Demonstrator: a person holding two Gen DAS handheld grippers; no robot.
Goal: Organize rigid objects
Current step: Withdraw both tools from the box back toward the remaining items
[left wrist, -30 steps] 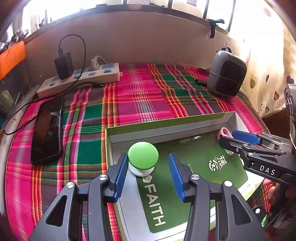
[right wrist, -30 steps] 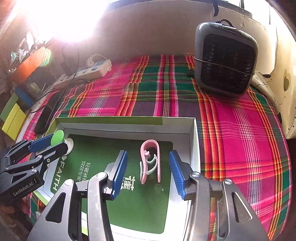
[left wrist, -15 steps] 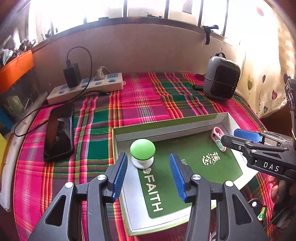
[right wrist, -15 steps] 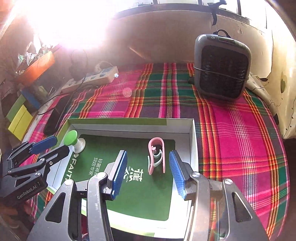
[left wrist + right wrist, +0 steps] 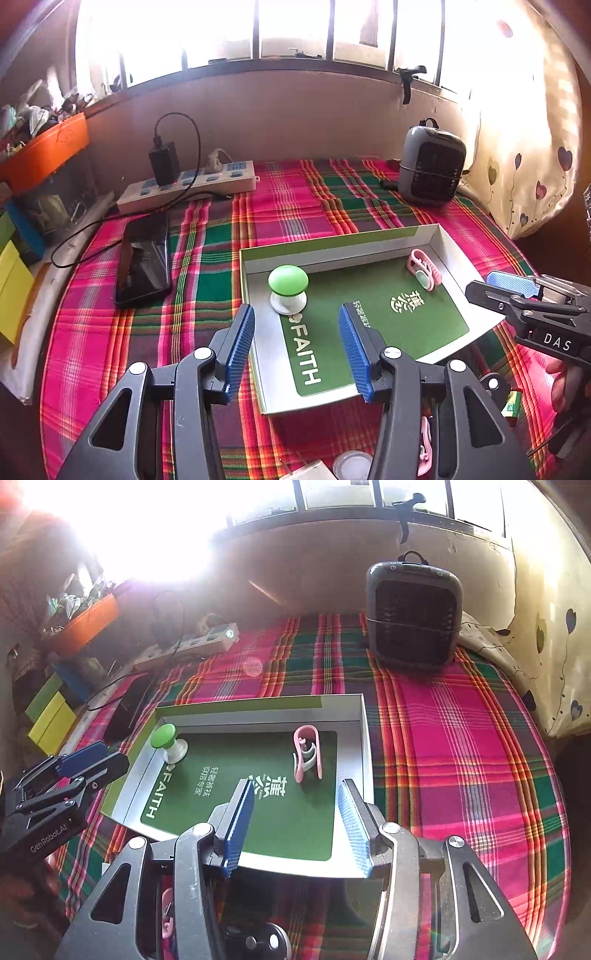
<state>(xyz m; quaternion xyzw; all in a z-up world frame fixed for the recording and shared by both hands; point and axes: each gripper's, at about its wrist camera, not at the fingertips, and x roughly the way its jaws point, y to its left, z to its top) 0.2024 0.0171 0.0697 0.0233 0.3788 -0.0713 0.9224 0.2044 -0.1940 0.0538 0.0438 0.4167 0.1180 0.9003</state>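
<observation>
Inside the tray (image 5: 334, 242), we see a green knob (image 5: 288, 282) at its far-left corner, a pink clip (image 5: 424, 272) far-right; our left gripper (image 5: 297, 349) and right gripper (image 5: 295, 821) hover half-open, empty.

In the tray (image 5: 255, 291), knob (image 5: 288, 288) left, clip (image 5: 424, 267) right; phone (image 5: 144, 254) left of tray.

On the plaid-covered table (image 5: 295, 206) lie a shallow box (image 5: 458, 258), phone (image 5: 144, 258), power strip (image 5: 192, 182) and heater (image 5: 432, 166).

Left claw (image 5: 297, 347): black frame, ribbed blue pads, silver screws, "GenRobot.AI" lettering. Right claw (image 5: 295, 821): matching black frame, blue pads, "DAS" lettering.
</observation>
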